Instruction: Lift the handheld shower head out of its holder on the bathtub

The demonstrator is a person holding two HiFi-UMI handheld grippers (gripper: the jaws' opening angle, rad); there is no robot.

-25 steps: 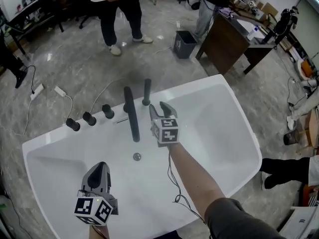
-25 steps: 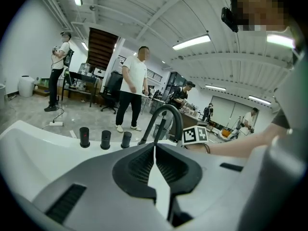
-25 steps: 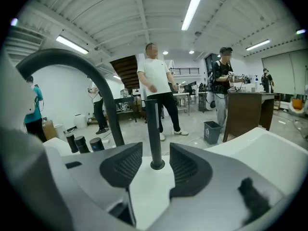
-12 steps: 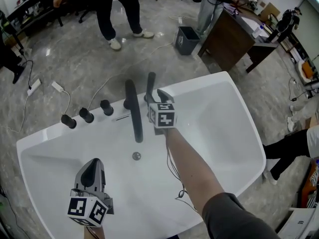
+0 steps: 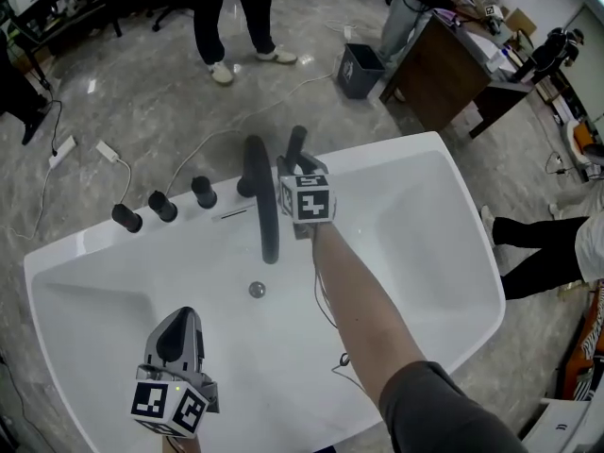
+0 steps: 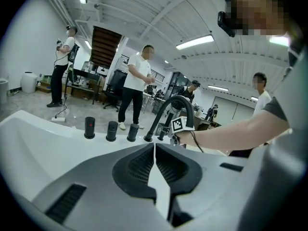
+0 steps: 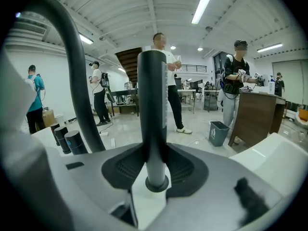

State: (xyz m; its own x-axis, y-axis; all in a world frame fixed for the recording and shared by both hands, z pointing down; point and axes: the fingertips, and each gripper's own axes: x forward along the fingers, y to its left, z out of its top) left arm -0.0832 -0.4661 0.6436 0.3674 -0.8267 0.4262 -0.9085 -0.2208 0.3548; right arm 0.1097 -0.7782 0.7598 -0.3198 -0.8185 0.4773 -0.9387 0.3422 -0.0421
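Upright shower head (image 5: 296,143) on tub rim (image 5: 401,151), spout (image 5: 263,201) close beside

The white bathtub (image 5: 444,253) is standing on the grey marbled floor (image 5: 142,111). Its far rim is carrying three black knobs (image 5: 161,206) in a row and a black arched spout (image 5: 262,206) reaching over the basin. The handheld shower head (image 5: 295,144) is standing upright just beside the spout. A round drain (image 5: 256,290) is sitting in the tub bottom. On the floor beyond, a power strip (image 5: 107,149) is lying and a dark bin (image 5: 361,70) is standing.
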